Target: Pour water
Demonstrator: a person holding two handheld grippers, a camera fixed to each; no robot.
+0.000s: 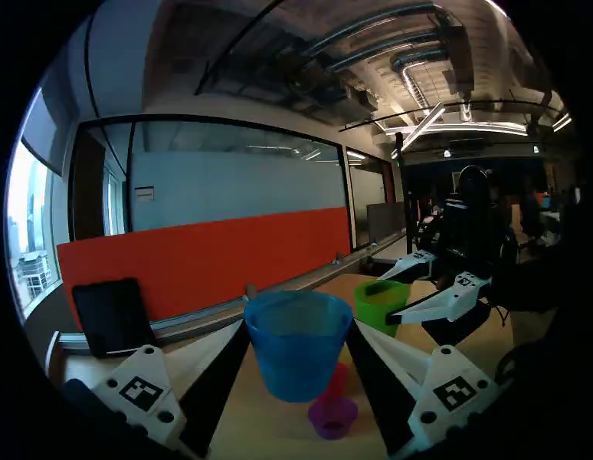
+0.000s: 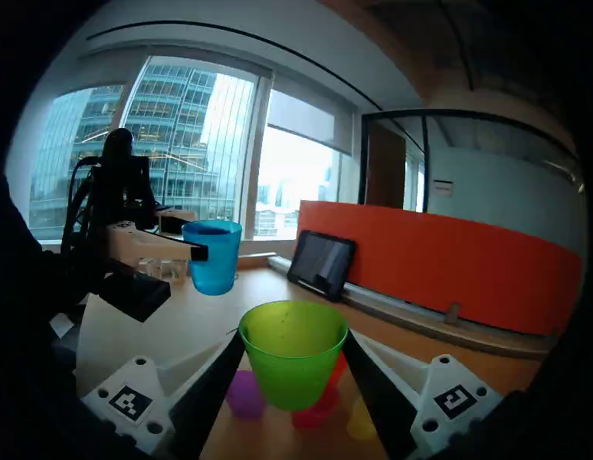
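Note:
In the left gripper view, my left gripper (image 1: 299, 360) is shut on a blue translucent cup (image 1: 298, 345), held upright above the wooden table (image 1: 258, 422). Farther right, the right gripper (image 1: 388, 303) holds a green cup (image 1: 381, 304). In the right gripper view, my right gripper (image 2: 294, 368) is shut on that green cup (image 2: 293, 351), upright and lifted. The left gripper (image 2: 197, 253) appears at the left there, carrying the blue cup (image 2: 213, 257). Whether either cup holds water cannot be told.
Small cups stand on the table below: purple (image 1: 332, 416) and red (image 1: 339, 378) in the left gripper view; purple (image 2: 245, 394), red (image 2: 316, 412) and yellow (image 2: 362, 422) in the right gripper view. A dark tablet (image 2: 320, 265) leans against an orange partition (image 2: 457, 268).

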